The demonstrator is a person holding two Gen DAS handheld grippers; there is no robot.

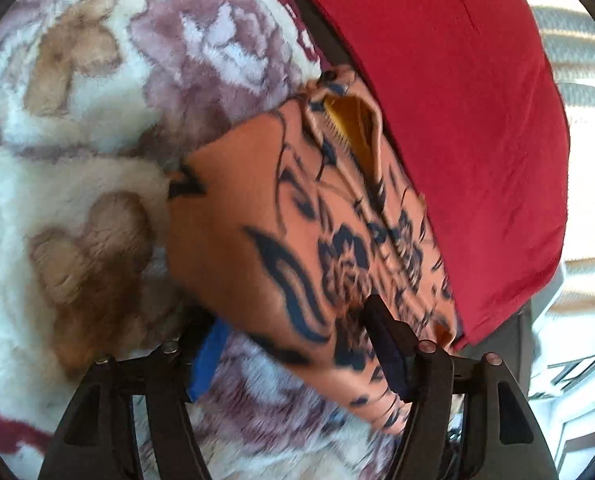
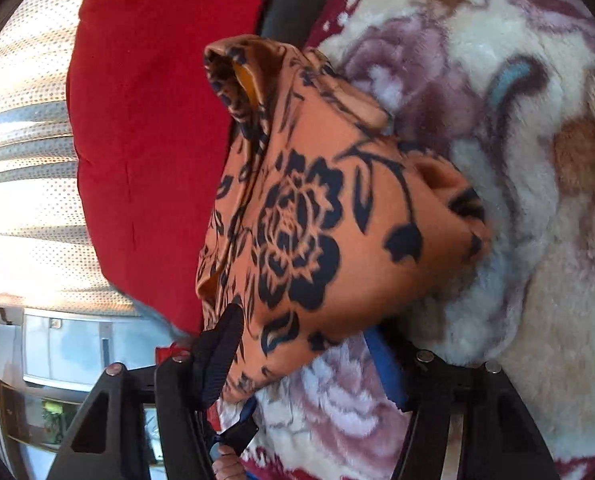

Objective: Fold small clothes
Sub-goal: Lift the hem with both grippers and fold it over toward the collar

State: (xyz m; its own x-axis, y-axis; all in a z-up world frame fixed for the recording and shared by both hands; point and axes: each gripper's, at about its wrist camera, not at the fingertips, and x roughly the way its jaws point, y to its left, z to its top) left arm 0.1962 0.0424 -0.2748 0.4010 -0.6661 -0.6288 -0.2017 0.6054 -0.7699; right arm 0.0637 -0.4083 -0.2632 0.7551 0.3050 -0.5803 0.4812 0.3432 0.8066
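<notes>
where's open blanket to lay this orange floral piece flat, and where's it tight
Free: in the left wrist view, the floral plush blanket lies bare left of the orange garment; in the right wrist view it lies bare to the garment's right. Crowded: the garment's other side, where the red cushion borders it. Both grippers, left gripper and right gripper, have garment between open jaws.

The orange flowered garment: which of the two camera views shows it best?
The right wrist view. There the orange flowered garment fills the middle, with its big dark rose print sharp and the yellow lining showing at the top. The left wrist view shows the same garment more blurred, pressed beside the red cushion, its print harder to read.
</notes>
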